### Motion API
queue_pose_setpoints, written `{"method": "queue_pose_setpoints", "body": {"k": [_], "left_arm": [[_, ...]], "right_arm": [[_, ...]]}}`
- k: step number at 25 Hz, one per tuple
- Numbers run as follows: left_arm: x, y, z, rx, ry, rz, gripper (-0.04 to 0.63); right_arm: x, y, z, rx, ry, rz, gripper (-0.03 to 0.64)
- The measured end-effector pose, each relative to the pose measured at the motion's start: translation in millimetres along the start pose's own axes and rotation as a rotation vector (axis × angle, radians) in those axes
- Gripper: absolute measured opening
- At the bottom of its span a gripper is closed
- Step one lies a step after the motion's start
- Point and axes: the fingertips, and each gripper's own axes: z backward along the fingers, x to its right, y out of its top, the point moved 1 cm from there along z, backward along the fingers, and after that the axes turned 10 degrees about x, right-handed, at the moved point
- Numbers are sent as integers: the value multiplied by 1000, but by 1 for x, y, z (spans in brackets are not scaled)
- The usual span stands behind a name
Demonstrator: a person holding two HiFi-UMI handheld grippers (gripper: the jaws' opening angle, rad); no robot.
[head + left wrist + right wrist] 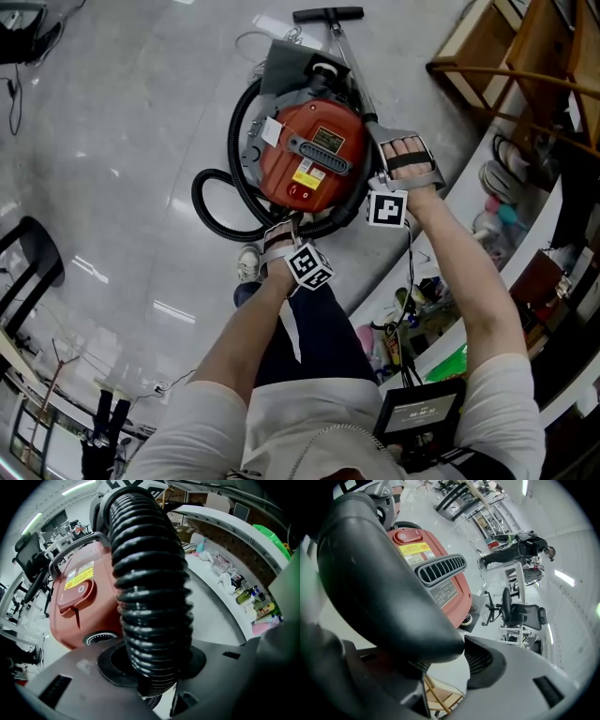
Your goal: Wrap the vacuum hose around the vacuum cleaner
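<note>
L claw (pixel 151 677) clenched on ribbed black hose (pixel 150 583), centre of left gripper view; in head view it sits lower centre, at the vac's near edge. R claw (pixel 440 656) grasping smooth curved hose end (pixel 379 573), just right of red vacuum cleaner (pixel 314 155). Hose rings the vac's left + bottom side, w/ slack loop bulging mid-left.

Risks:
- Hose looks springy, so loop prob pops off body if either grip eases.
- Ribs may slip thru pads under tension.
- Hard pull could roll or tip canister on glossy floor (pixel 122 112).
- Metal wand (pixel 349 56), top centre, may snag the wrap.
</note>
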Motion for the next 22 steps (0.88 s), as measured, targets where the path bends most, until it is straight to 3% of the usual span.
{"method": "queue_pose_setpoints", "body": {"k": [11, 22], "left_arm": [[8, -1, 2, 0, -1, -21, 135], [19, -26, -5, -56, -9, -80, 137]], "right_arm": [[-20, -10, 4, -19, 38, -18, 176], [-75, -20, 2, -52, 75, -77, 196]]}}
